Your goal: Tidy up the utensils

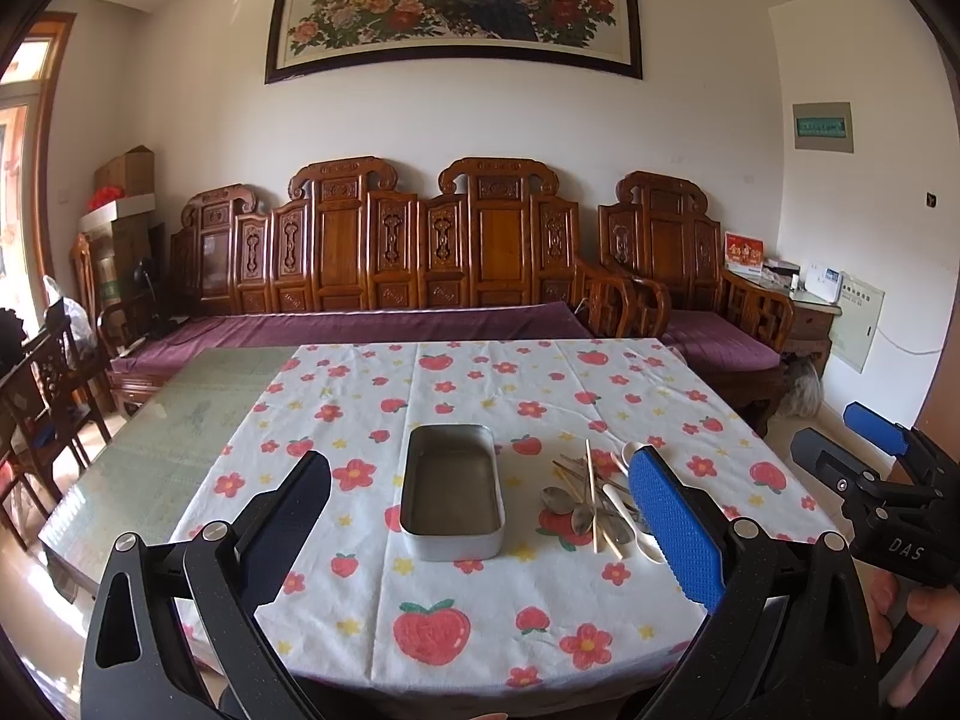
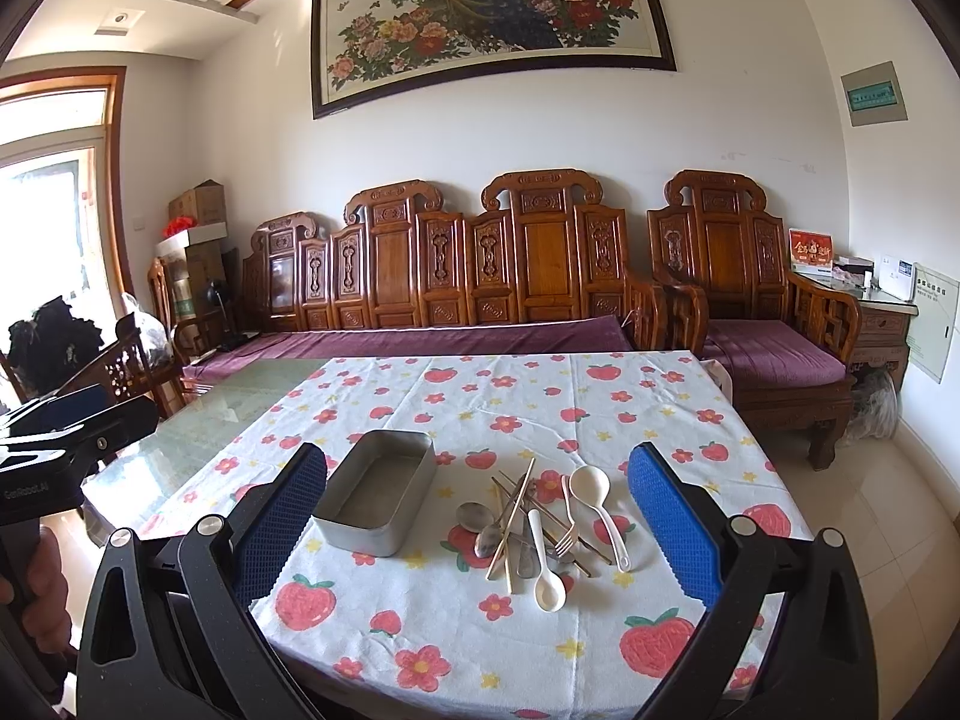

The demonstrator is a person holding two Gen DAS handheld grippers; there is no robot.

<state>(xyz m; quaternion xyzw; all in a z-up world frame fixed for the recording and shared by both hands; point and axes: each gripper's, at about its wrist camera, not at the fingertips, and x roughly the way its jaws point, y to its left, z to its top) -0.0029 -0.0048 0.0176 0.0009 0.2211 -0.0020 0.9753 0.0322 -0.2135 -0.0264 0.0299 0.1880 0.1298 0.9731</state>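
Black linkage arms of the left gripper (image 1: pixel 480 516) fill the bottom of the left wrist view, its blue-padded fingers (image 1: pixel 675 531) spread wide with nothing between them but the tablecloth (image 1: pixel 480 630) below. Both grippers hang above the near edge of the table, clear of every object. Right gripper (image 2: pixel 477 519) shows the same stance in its own view: jaws wide apart, empty, the textured blue pads (image 2: pixel 675 531) facing inward.

On the white cloth (printed with red strawberries, pink flowers and small yellow stars) sits a rectangular metal tin (image 1: pixel 453 489), empty, its rounded corners and low walls plain to see. Just to its right lies a loose heap of utensils (image 2: pixel 540 525), not touching the tin. In the right wrist view the heap can be told apart: two white plastic spoons (image 2: pixel 591 489), one with its bowl toward the far side and the other with its bowl toward the near edge; a metal spoon (image 2: pixel 474 516) nearest the tin; a fork (image 2: pixel 567 531) with tines pointing toward the camera; and several chopsticks (image 2: pixel 513 516) crossing over the rest at slanting angles.

Beyond the cloth a bare strip of glass tabletop (image 1: pixel 174 426) runs along the left side. A carved wooden sofa (image 1: pixel 384 246) with purple cushions stands behind the table, and a framed peacock painting (image 1: pixel 456 3) hangs on the wall above it.
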